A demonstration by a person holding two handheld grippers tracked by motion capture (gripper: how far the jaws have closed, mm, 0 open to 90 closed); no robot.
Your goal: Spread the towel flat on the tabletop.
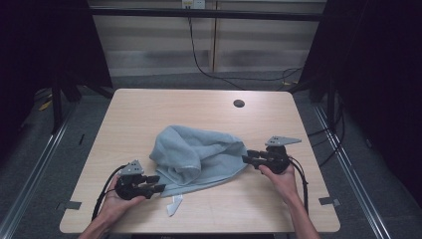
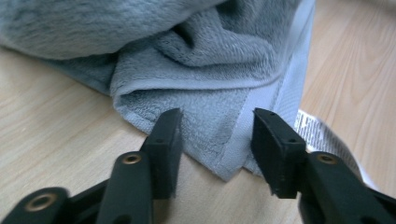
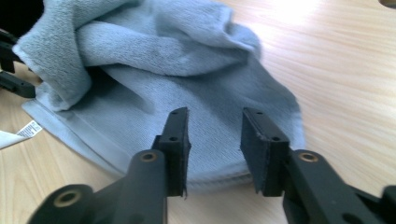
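Towel (image 1: 199, 154): pale grey-blue terry, plain, with a smoother flat-woven band of the same colour along the hem. Tag (image 1: 173, 204): white with tiny dark print. Worktop (image 1: 149, 109): light wood grain, one dark round hole. Left gripper (image 1: 158, 183) and right gripper (image 1: 247, 156): black fingers, brass-coloured rivets, grey top plates.

Wooden table (image 1: 149, 109) with round grommet hole (image 1: 239, 103)

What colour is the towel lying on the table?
The towel is a pale blue-grey, seen best in the right gripper view.
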